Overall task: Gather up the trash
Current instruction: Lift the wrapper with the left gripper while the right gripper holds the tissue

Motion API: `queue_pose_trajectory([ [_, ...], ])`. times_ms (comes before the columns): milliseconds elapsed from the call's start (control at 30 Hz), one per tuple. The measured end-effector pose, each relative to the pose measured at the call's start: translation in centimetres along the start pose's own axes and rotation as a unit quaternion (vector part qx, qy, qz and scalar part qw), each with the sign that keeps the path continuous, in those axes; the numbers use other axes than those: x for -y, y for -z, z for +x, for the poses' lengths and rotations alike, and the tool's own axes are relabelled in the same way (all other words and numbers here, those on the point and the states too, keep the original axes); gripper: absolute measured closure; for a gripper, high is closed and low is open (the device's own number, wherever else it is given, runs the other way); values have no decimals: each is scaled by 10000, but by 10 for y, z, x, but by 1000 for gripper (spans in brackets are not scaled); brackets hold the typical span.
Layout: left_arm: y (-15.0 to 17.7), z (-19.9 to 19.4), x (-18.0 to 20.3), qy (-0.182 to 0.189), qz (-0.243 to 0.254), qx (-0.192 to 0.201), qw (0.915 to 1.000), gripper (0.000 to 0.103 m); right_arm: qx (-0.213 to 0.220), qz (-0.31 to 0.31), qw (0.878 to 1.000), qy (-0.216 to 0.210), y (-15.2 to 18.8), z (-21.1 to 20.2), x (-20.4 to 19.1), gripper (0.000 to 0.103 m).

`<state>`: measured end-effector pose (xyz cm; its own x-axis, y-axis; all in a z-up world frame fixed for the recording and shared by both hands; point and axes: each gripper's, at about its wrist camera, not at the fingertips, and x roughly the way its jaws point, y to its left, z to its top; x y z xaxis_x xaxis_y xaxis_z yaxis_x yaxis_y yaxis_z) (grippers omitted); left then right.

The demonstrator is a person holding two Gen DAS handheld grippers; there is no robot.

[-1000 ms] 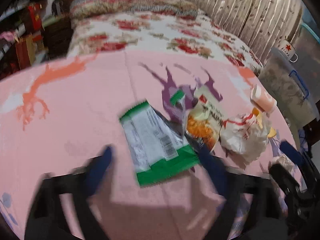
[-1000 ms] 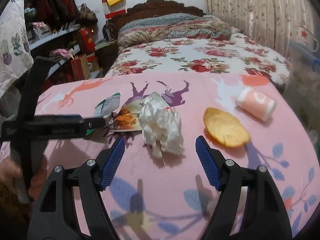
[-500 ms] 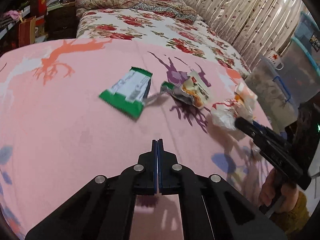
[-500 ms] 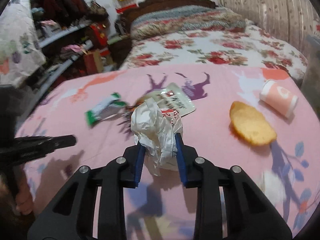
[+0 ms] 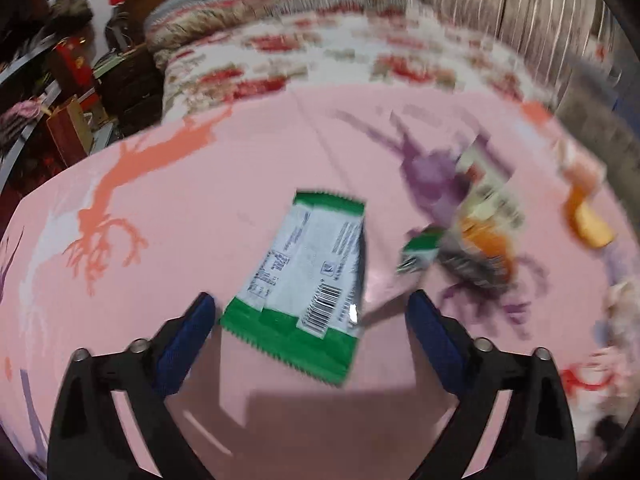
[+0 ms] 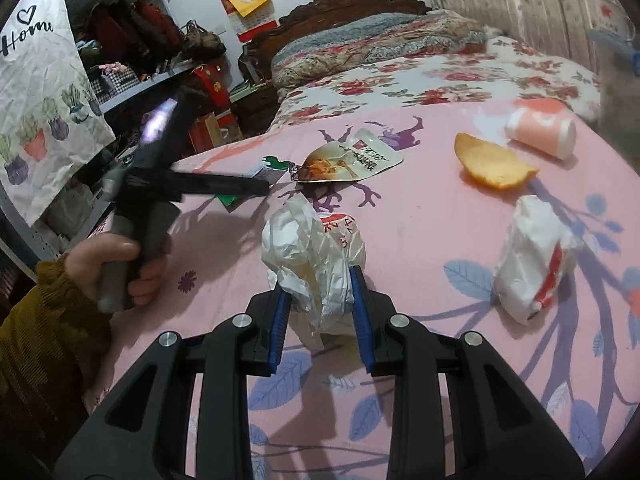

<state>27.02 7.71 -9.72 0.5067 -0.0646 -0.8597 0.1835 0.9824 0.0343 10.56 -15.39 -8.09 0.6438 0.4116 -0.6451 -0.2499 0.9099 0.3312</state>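
A green and white snack wrapper (image 5: 304, 280) lies flat on the pink sheet, between the open fingers of my left gripper (image 5: 310, 318). Right of it lies an orange and silver snack pouch (image 5: 480, 248). My right gripper (image 6: 320, 300) is shut on a crumpled white plastic bag (image 6: 312, 248). The snack pouch (image 6: 348, 162) lies beyond it. An orange peel (image 6: 492, 166), a pink cup (image 6: 540, 132) on its side and a white folded wrapper (image 6: 536, 268) lie to the right. The left gripper shows in the right wrist view (image 6: 264, 188), held in a hand.
A floral bed (image 6: 420, 80) with a pillow and carved headboard lies beyond the pink surface. Cluttered shelves (image 6: 132, 60) stand at the left. A curtain (image 6: 520, 0) hangs at the back right. The pink sheet's far edge (image 5: 280, 96) meets the bed.
My left gripper has opened and moved forward over the green wrapper. My right gripper stays shut on the white bag; a white folded wrapper now shows at its right.
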Motion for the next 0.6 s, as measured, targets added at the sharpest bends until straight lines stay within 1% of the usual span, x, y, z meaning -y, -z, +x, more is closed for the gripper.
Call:
queue_pose_trajectory([
  [33,0,-3,-2,22,1,38,10000,36,-3,12,10000,3,1,-1,1,72],
  [67,0,-7,-4,6,-3,49,10000,62,-8,40,10000,-5,2,-1,3,72],
  [100,2,-10,-9,89,-57,15,9999,67,-9,70,10000,-22,2,-2,4,72],
  [133,5,-13,-13,238,-167,-2,9996,77,-8,87,10000,-36,2,-2,5,72],
  [167,11,-22,-19,335,-306,50,9990,98,-4,96,9999,-53,2,-2,5,72],
  [200,17,-26,-20,435,-355,43,9984,101,10,100,9999,-84,2,-3,4,72],
  [267,34,-44,-23,672,-554,104,9961,101,57,95,9998,-137,1,-7,3,72],
  [367,62,-68,-15,987,-671,196,9927,101,129,138,9995,-240,2,-15,4,72],
  [467,94,-93,5,1425,-673,249,9872,101,158,214,9992,-311,5,-25,6,72],
  [533,107,-102,19,1668,-599,233,9839,101,183,254,9990,-321,7,-33,9,72],
  [600,114,-107,33,1831,-496,207,9816,101,231,306,9988,-299,10,-43,12,72],
])
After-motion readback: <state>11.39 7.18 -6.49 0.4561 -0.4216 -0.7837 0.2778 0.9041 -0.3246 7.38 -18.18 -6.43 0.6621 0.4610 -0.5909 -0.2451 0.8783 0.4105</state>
